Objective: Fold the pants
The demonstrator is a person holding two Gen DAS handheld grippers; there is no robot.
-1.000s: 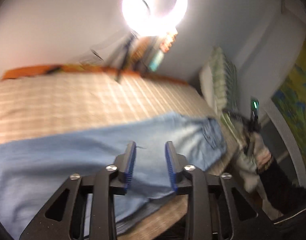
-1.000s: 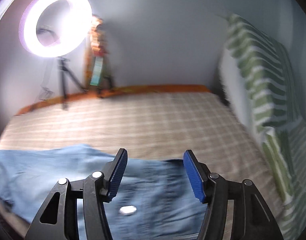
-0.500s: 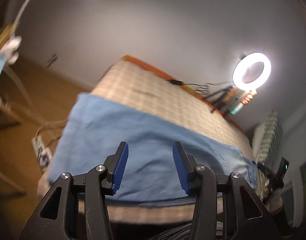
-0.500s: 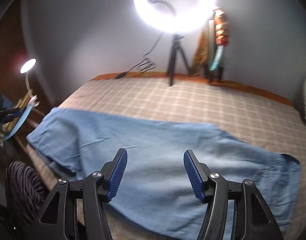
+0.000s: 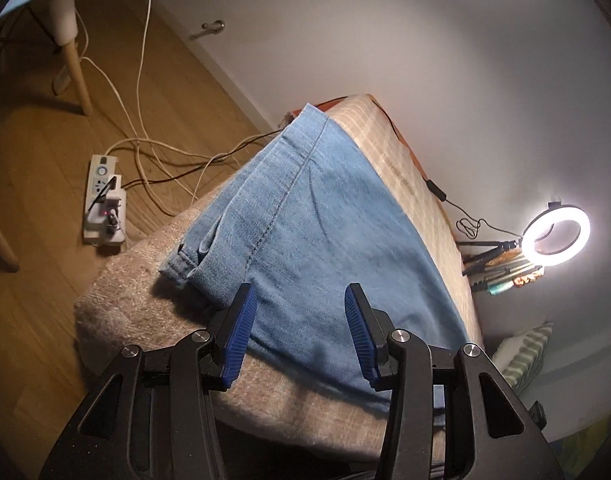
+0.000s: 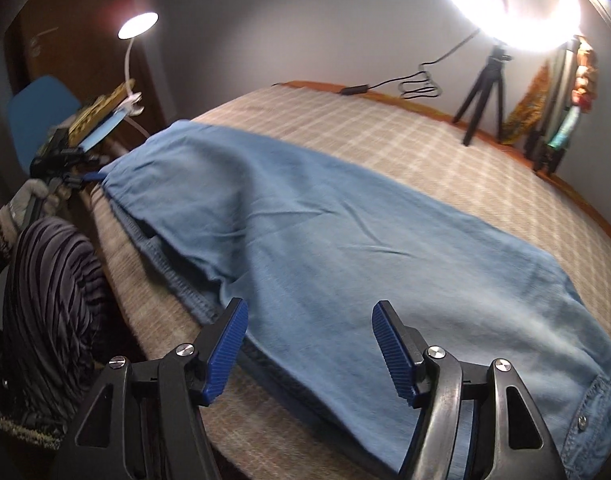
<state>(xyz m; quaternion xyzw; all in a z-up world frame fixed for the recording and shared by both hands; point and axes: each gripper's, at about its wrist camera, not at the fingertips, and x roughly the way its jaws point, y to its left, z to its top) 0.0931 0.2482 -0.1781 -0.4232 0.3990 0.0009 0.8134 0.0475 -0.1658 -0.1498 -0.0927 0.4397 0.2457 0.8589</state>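
Observation:
Light blue denim pants (image 5: 325, 216) lie folded lengthwise on a plaid bed cover (image 5: 401, 148). In the left wrist view the hem ends (image 5: 193, 256) lie near the bed's corner. My left gripper (image 5: 297, 336) is open and empty, hovering above the leg ends. In the right wrist view the pants (image 6: 325, 232) stretch from the far left to the waistband (image 6: 593, 408) at the right. My right gripper (image 6: 309, 352) is open and empty above the pants' near edge. The left gripper (image 6: 81, 178) also shows at the far left, by the hem.
A ring light on a tripod (image 6: 505, 0) stands at the bed's far side with a cable (image 6: 417, 84). A power strip (image 5: 103, 204) and cords lie on the wooden floor. A desk lamp (image 6: 137, 26) and blue chair (image 6: 37, 116) stand at left. The person's striped clothing (image 6: 49, 300) is near.
The left gripper has swung toward the hem end of the pants and opened wider. The right gripper's view has shifted left along the pants and come lower over them.

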